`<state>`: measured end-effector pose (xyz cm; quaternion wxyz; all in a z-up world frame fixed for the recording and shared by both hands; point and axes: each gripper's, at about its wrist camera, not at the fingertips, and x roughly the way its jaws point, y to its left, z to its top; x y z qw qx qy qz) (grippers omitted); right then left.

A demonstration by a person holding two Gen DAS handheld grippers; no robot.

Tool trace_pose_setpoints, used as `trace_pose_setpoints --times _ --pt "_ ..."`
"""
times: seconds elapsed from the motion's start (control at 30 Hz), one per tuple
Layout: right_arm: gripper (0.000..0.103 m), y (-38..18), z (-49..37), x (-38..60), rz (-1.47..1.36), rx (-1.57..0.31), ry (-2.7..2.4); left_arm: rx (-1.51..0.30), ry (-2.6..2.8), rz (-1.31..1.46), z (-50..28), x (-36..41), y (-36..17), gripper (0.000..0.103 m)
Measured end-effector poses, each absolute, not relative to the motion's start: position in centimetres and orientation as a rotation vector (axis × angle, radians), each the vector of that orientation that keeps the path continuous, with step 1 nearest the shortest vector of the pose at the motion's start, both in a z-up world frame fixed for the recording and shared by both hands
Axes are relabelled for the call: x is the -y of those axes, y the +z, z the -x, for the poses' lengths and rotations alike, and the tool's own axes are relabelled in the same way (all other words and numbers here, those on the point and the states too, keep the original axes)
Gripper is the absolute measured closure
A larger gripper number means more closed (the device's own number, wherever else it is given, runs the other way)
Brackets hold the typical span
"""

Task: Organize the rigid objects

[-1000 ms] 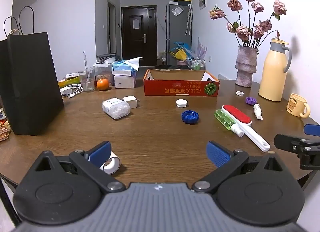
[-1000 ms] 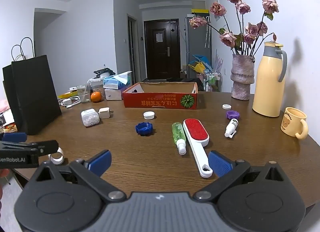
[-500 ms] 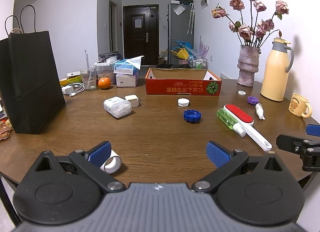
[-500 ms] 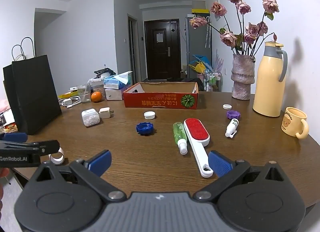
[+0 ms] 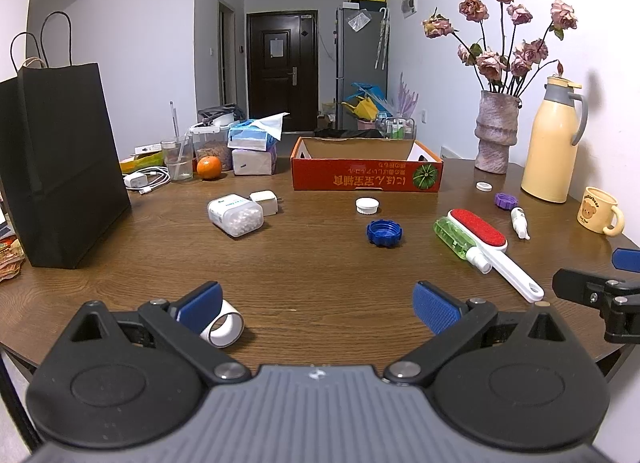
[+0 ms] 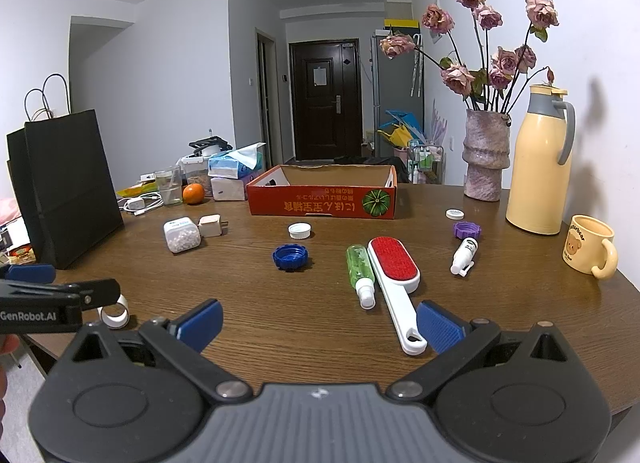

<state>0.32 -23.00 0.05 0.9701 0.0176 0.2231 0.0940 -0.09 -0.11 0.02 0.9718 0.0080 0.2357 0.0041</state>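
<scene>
Currently both tongs hover low over the near edge of the round wooden surface (image 5: 320, 271), each spread wide and gripping nothing. Left tongs (image 5: 318, 301): blue pads far apart, the left pad just beside a white tape ring (image 5: 224, 323) that lies on its side at the near left edge — whether pad and ring touch I cannot tell. Right tongs (image 6: 320, 321): equally wide, the right pad close to the handle end of the lint brush (image 6: 394, 275), which lies lengthwise with its red face up. A green spray bottle (image 6: 360, 273) lies just beside the brush on its left, white cap toward the camera. A blue cap (image 6: 291, 256) sits mouth-up mid-surface, with a white cap (image 6: 299, 230) beyond it, nearer the box. The open red cardboard box (image 6: 322, 193) stands at the far centre, its printing upside down. Right of the brush lies a small white bottle (image 6: 464, 255) on its side, a purple cap (image 6: 466, 229) just beyond it, and another small white lid (image 6: 455, 214) farther back. Left of centre — a clear pill container (image 5: 236, 215) on its side, touching or nearly touching a white charger plug (image 5: 265, 201). Surroundings: black paper bag (image 5: 60, 167) upright at far left, orange (image 5: 209, 167) near a glass, tissue box (image 5: 252, 137), vase of dried roses (image 5: 495, 131), yellow thermos (image 5: 554, 143), and yellow mug (image 5: 598, 210) at far right.
</scene>
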Motion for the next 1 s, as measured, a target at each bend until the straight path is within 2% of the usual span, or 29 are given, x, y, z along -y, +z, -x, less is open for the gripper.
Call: trace_pose_setpoints --times 1.0 --pt "0.0 -0.08 -0.19 22.77 -0.033 -0.447 0.192 -0.471 0.012 -0.011 0.07 -0.06 0.28 0.0"
